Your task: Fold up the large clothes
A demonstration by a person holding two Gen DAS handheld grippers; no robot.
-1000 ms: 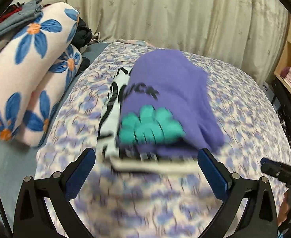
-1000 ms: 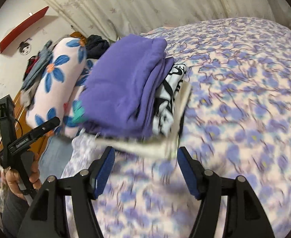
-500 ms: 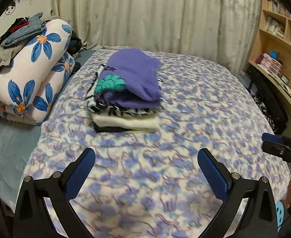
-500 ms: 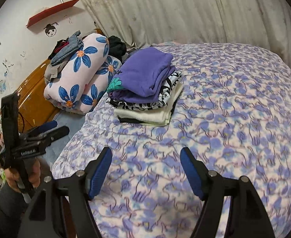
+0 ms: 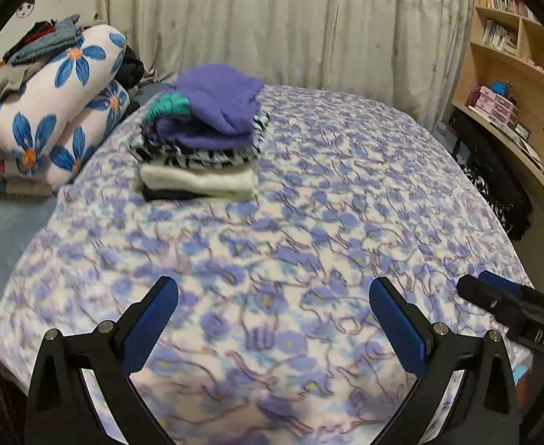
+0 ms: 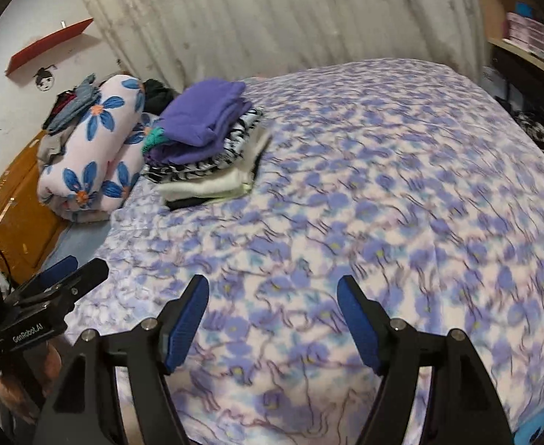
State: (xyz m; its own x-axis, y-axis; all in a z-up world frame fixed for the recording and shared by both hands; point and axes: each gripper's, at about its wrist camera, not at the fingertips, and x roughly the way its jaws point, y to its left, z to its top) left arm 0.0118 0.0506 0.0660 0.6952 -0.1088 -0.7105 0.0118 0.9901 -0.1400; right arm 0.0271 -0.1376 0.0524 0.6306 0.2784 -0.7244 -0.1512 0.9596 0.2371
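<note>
Far left against the wall: rolled quilt (image 5: 49,111), white with blue flowers, loose clothes (image 5: 42,39) heaped on top. Just right of it, on the far left part of the bed (image 5: 346,204): stack (image 5: 201,137) of folded clothes. Purple garment (image 5: 216,104) on top with a teal patch at its near left edge, then a black-and-white patterned piece, a cream one, a dark one at the bottom touching the bedspread. Bedspread pale with purple flowers, blurred in the foreground. Behind the bed: cream curtain (image 5: 290,18) across the whole width. Far right: wooden shelves (image 5: 513,55) with books and small boxes.

Near edge, left wrist view: left tongs (image 5: 274,296) released, blue pads (image 5: 153,319) spread wide over bare bedspread, nothing between them, well apart from the stack. At right in that view, tip of the right tongs (image 5: 494,293) poking in.

Right wrist view: left tongs at the lower left, held by a hand (image 6: 31,374). Right tongs (image 6: 274,293) centred low, jaws opening, only bedspread between the pads, stack well apart at upper left.
</note>
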